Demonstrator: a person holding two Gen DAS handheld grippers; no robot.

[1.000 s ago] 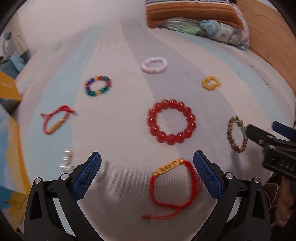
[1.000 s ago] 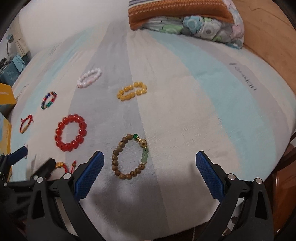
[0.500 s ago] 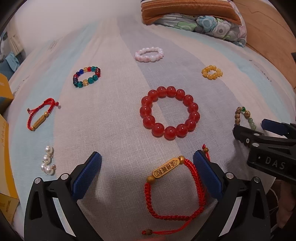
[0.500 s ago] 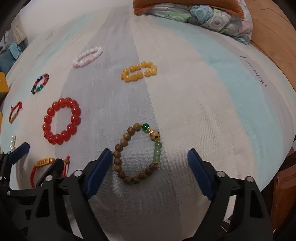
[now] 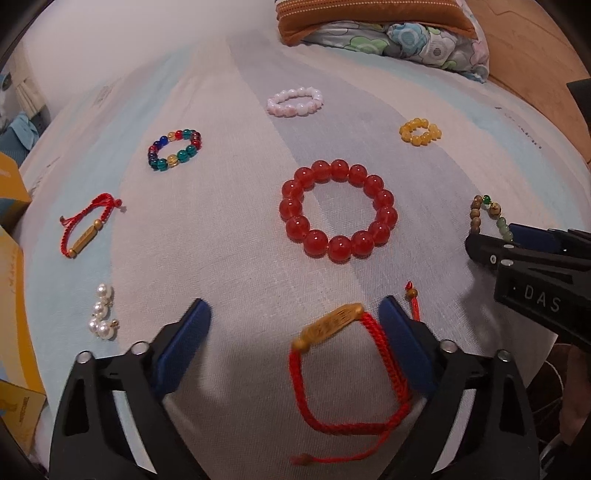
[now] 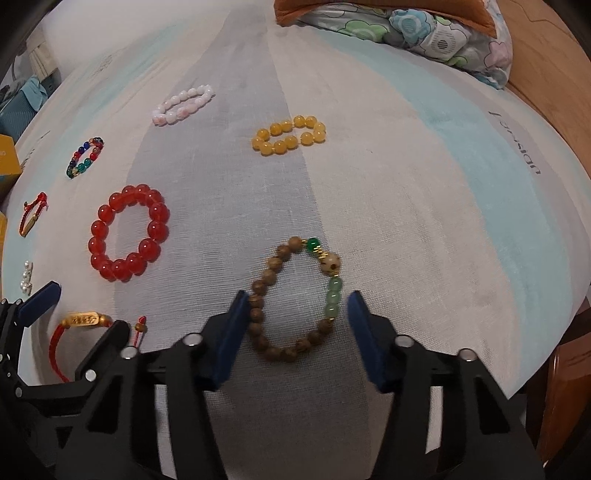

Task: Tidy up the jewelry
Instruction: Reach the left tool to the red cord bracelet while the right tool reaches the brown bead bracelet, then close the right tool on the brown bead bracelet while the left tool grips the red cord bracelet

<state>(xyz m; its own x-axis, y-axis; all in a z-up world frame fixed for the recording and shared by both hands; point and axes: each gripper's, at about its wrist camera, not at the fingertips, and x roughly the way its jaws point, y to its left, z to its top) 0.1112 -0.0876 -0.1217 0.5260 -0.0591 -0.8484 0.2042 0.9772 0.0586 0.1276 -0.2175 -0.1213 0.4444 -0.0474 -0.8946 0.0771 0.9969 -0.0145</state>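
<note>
Several bracelets lie on a striped bedsheet (image 5: 221,240). My left gripper (image 5: 295,317) is open, low over a red cord bracelet with a gold tube (image 5: 347,373), whose right side lies by the right finger. My right gripper (image 6: 295,306) is open and straddles a wooden bead bracelet with green beads (image 6: 295,295). It also shows at the right edge of the left wrist view (image 5: 487,212). A big red bead bracelet (image 5: 338,210) lies mid-sheet.
A pink-white bracelet (image 5: 295,101), a yellow one (image 5: 421,132), a multicolour one (image 5: 175,149), a second red cord bracelet (image 5: 86,229) and pearl pieces (image 5: 101,314) lie around. Pillows (image 5: 388,26) sit at the far end. Yellow boxes (image 5: 11,195) stand left. The bed edge is near right.
Both grippers have moved forward and down onto their bracelets. The right gripper's fingers have narrowed around the wooden bead bracelet. No bracelet has moved.
</note>
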